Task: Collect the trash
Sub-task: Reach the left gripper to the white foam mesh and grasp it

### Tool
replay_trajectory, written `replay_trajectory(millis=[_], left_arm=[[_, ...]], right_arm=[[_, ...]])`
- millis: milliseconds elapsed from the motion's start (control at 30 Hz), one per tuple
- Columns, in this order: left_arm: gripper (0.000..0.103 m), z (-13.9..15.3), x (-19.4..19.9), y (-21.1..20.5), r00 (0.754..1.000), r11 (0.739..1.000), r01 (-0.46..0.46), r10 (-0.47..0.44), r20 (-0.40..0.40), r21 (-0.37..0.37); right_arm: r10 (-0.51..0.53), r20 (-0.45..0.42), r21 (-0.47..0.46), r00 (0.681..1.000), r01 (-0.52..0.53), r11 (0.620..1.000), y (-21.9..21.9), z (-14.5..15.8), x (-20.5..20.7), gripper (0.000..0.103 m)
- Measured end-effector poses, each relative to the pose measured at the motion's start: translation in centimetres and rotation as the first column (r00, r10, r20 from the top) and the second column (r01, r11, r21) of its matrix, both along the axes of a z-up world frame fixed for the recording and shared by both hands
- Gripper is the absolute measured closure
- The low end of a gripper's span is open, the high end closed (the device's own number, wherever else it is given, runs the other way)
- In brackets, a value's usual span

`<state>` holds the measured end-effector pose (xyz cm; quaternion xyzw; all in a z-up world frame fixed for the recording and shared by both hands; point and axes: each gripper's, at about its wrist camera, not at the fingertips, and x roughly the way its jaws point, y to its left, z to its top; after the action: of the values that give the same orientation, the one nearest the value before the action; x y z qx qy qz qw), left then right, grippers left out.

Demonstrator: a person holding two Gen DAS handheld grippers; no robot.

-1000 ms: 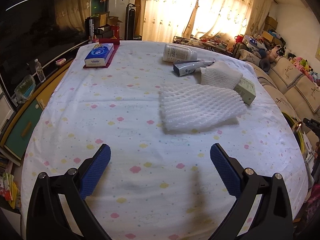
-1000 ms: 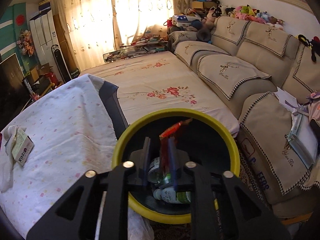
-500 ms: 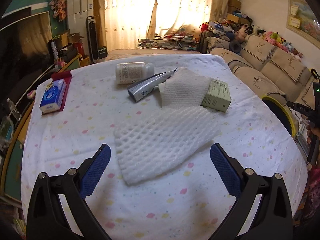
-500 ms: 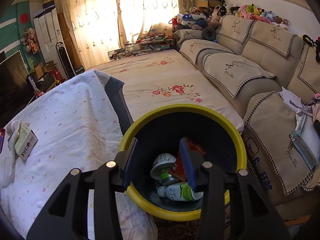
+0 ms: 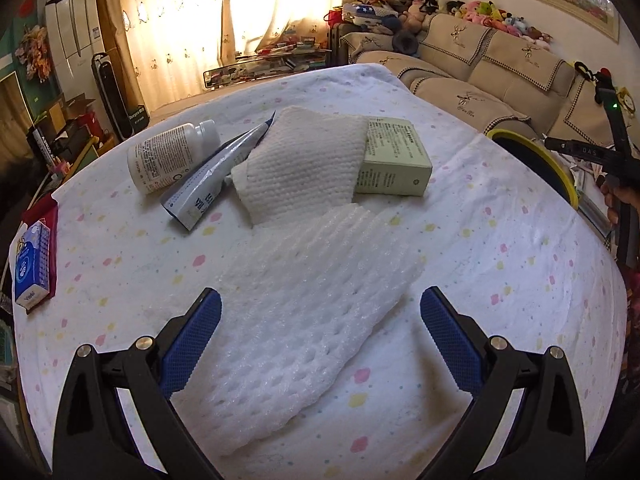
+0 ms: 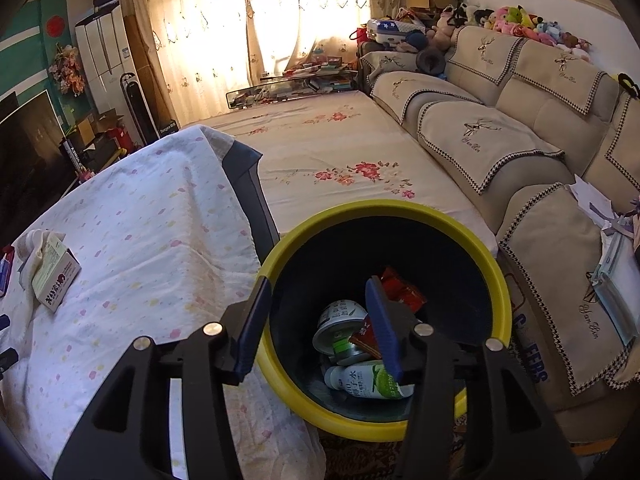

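Left gripper (image 5: 320, 332): spread wide, empty, over foam net (image 5: 304, 312). Right gripper (image 6: 316, 320): released, empty, above yellow-rimmed bin (image 6: 496, 264). Sofa cover (image 6: 472, 128) embroidery: unreadable script.

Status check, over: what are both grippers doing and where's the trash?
Left gripper open, straddling foam net. Right gripper open, empty, over bin. Nothing in the way.
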<state>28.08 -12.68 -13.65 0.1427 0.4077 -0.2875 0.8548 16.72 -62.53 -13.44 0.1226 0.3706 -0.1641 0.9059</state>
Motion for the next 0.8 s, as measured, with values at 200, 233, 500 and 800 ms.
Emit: replay_trajectory(millis=[200,233,500,800], left_arm=[[0.022,-0.7,-0.2,-0.6,0.999,0.995,-0.019,0.016,0.035,0.097],[0.024,-0.7,-0.2,-0.7,0.999,0.995,-0.018,0.015,0.034,0.096],[0.056,-0.1,-0.4,-0.1,0.999,0.996,-0.046,0.044,0.032,0.079],[0.090,2.6,-2.1,0.4,0.997,0.997,-0.075,0.074,0.028,0.031]], right_arm=[[0.008,0.000,0.007,1.000,-0.008,1.000,0.1,-0.1,0.2,0.054],[0.010,0.001,0.009,1.000,-0.010,1.000,0.1,-0.1,0.2,0.054],[0.024,0.007,0.017,1.000,-0.025,1.000,0.4,0.0,0.1,0.054],[0.027,0.028,0.021,0.999,-0.028,0.999,0.2,0.6,-0.7,0.054]])
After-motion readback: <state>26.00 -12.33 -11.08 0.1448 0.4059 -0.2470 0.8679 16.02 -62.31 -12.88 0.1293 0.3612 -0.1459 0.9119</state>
